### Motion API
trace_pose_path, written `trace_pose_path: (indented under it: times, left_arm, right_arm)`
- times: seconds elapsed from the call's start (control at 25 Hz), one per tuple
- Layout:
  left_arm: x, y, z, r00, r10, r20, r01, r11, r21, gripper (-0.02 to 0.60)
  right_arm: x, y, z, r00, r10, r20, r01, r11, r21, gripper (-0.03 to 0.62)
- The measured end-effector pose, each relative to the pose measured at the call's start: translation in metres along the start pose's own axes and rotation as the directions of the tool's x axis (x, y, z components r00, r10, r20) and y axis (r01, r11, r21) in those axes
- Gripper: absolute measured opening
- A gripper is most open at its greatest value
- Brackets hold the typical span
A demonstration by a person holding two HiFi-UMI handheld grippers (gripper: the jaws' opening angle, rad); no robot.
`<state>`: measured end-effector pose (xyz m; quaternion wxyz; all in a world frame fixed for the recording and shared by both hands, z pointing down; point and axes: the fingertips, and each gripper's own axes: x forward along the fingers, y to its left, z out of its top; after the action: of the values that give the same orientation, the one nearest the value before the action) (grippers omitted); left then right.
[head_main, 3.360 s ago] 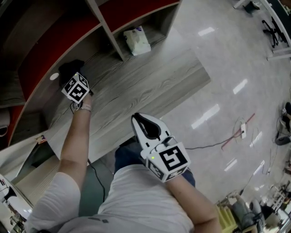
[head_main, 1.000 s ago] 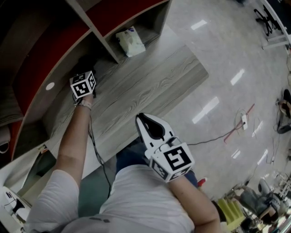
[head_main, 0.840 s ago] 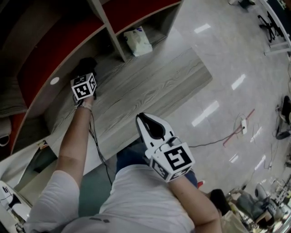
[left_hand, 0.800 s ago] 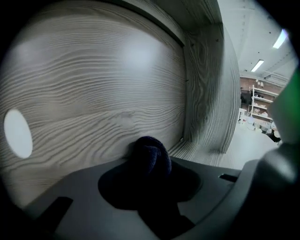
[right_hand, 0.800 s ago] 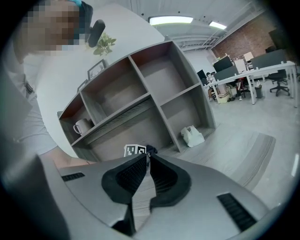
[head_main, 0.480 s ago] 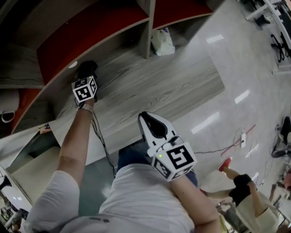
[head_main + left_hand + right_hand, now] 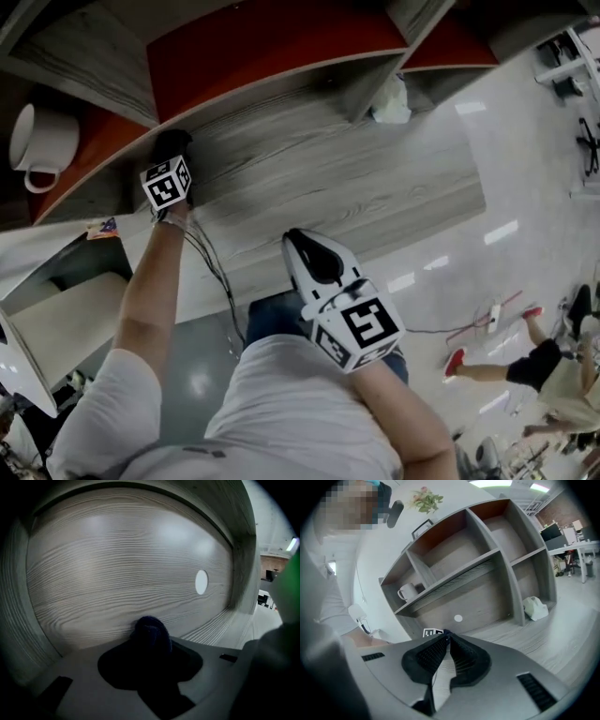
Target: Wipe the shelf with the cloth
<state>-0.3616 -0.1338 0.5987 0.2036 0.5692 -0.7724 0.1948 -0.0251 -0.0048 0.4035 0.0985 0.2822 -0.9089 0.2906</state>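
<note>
A dark cloth (image 7: 174, 142) is bunched in my left gripper (image 7: 172, 152), which is shut on it. It presses on the lower back panel (image 7: 122, 569) of the grey wood-grain shelf (image 7: 309, 178). In the left gripper view the cloth (image 7: 151, 632) bulges out from the left gripper (image 7: 150, 641), with a white round dot (image 7: 201, 581) on the panel to its right. My right gripper (image 7: 292, 238) hangs in front of my body, away from the shelf. In its own view the right gripper (image 7: 446, 635) is shut and holds nothing.
A white mug (image 7: 36, 141) stands in an upper left bay with a red back. A crumpled white bag (image 7: 392, 101) lies in the lower right bay. A cable (image 7: 214, 272) trails from my left wrist. A person (image 7: 539, 361) is on the glossy floor at right.
The head camera has swung, which brings the mug into view. My left gripper still holds the cloth on the shelf's back and has slid a little along it. The right gripper has barely moved.
</note>
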Motion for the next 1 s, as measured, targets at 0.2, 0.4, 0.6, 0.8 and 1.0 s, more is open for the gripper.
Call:
trace_pose_path:
  times: [0.2, 0.4, 0.6, 0.8, 1.0]
  left_arm:
    - [-0.014, 0.057, -0.016, 0.997, 0.077, -0.029, -0.078, 0.997, -0.031, 0.144]
    - [-0.023, 0.096, -0.025, 0.99, 0.137, -0.041, -0.139, 0.988, -0.059, 0.149]
    - [-0.03, 0.123, -0.034, 0.98, 0.192, -0.06, -0.197, 0.975, -0.106, 0.149]
    - [-0.034, 0.136, -0.039, 0.962, 0.263, -0.078, -0.274, 0.943, -0.19, 0.149]
    - [-0.041, 0.15, -0.042, 0.921, 0.371, -0.116, -0.388, 0.861, -0.328, 0.149]
  right_arm:
    - [0.013, 0.022, -0.007, 0.999, 0.036, -0.024, -0.036, 0.999, -0.023, 0.035]
    - [0.02, 0.037, -0.016, 0.998, 0.055, -0.043, -0.057, 0.998, -0.035, 0.035]
    - [0.026, 0.049, -0.021, 0.996, 0.067, -0.055, -0.07, 0.997, -0.046, 0.035]
    - [0.032, 0.057, -0.024, 0.996, 0.07, -0.06, -0.073, 0.996, -0.051, 0.035]
    - [0.035, 0.06, -0.024, 0.996, 0.067, -0.059, -0.07, 0.996, -0.054, 0.035]
